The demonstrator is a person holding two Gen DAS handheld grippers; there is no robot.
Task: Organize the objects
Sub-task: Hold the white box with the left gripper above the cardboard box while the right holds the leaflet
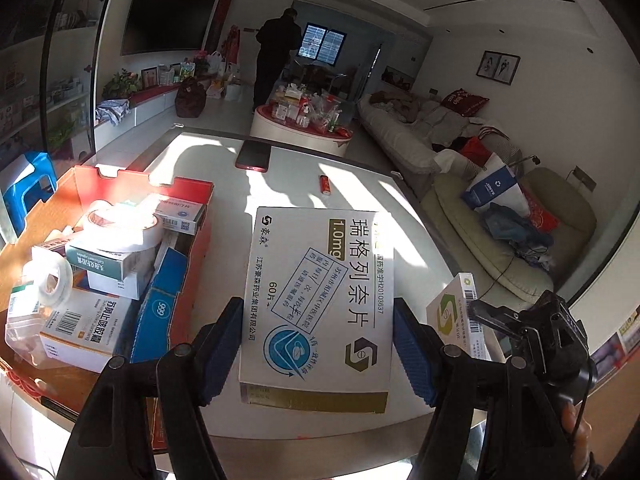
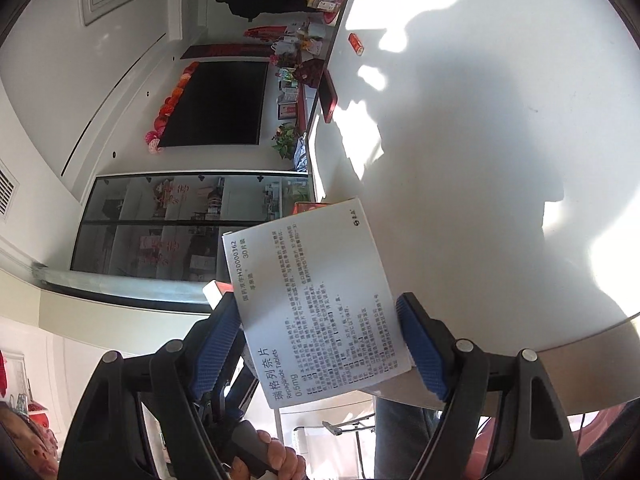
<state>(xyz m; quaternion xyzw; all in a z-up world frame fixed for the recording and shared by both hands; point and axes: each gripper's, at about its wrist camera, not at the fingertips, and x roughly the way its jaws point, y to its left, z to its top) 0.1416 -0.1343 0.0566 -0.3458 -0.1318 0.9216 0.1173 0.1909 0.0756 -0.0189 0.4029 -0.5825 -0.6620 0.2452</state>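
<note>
At lower centre, a white medicine box [image 1: 318, 304] is pinched by the left gripper [image 1: 318, 344]; another box [image 2: 320, 300] is pinched by the right gripper [image 2: 320, 344].

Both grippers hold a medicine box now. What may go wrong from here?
1. The red carton is already piled high; the tape roll on top may slide off if another box is added.
2. The right box is tilted between the fingers and may slip.

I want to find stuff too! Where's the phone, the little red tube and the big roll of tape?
phone [image 1: 253, 155]: left wrist view, middle of its dark screen.
little red tube [image 1: 325, 184]: left wrist view, its red body.
big roll of tape [image 1: 120, 229]: left wrist view, its white outer side.
</note>
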